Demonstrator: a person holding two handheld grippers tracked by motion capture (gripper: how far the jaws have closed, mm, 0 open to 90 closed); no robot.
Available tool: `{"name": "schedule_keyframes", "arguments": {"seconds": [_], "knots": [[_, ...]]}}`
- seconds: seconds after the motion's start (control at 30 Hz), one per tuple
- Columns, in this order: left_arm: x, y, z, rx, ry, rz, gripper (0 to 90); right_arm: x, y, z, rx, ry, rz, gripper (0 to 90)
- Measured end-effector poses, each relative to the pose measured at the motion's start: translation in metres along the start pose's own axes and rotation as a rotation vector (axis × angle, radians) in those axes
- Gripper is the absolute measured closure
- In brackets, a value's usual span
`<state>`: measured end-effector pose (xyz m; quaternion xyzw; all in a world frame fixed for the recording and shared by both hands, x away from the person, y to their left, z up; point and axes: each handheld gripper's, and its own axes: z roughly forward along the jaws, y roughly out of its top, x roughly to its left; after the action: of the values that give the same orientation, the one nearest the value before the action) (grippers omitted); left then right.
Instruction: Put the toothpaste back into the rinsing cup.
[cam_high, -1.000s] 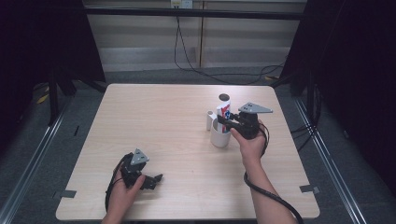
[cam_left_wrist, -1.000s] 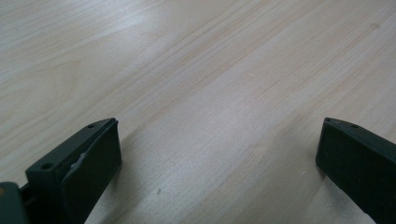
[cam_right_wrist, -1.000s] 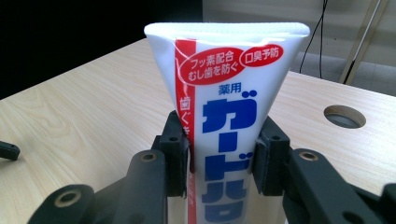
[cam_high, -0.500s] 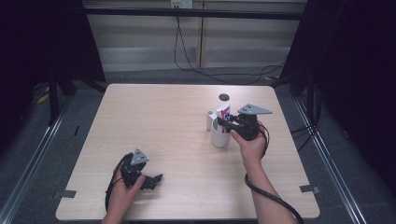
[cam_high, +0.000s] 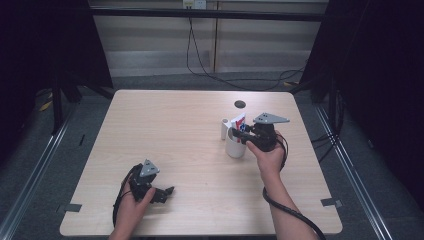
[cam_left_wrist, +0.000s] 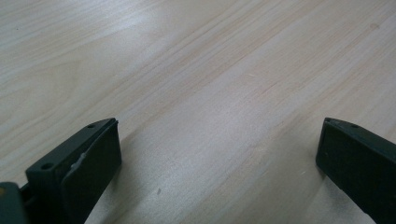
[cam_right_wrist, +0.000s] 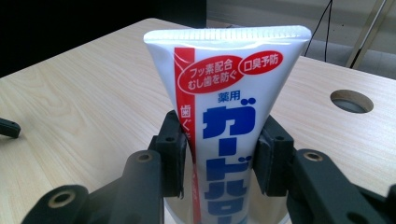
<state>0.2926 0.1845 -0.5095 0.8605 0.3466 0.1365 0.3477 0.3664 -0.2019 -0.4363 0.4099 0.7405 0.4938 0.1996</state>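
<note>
A white toothpaste tube (cam_right_wrist: 233, 93) with red and blue print stands upright, cap down, in a white cup (cam_high: 234, 147) on the right half of the table. My right gripper (cam_high: 240, 131) reaches in from the right at the tube (cam_high: 239, 121). In the right gripper view its jaws (cam_right_wrist: 222, 140) flank the tube's lower part. They have just been opening a little, and the pads (cam_right_wrist: 175, 140) still touch both edges of the tube. My left gripper (cam_high: 167, 192) rests on the table near the front left, jaws wide apart (cam_left_wrist: 219, 154) over bare wood.
A small white upright piece (cam_high: 224, 127) stands against the cup's left side. A round cable hole (cam_high: 240, 104) lies in the tabletop (cam_high: 165, 130) behind the cup, also at the right in the right gripper view (cam_right_wrist: 351, 101). Cables hang beyond the far edge.
</note>
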Motion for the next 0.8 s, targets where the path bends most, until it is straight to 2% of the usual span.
{"name": "schedule_keyframes", "arguments": {"seconds": [0.8], "knots": [[0.0, 0.0, 0.0, 0.001, 0.0, -0.001, 0.0, 0.0001, -0.0006, 0.0, 0.044, 0.002, -0.011, 56.6]]}}
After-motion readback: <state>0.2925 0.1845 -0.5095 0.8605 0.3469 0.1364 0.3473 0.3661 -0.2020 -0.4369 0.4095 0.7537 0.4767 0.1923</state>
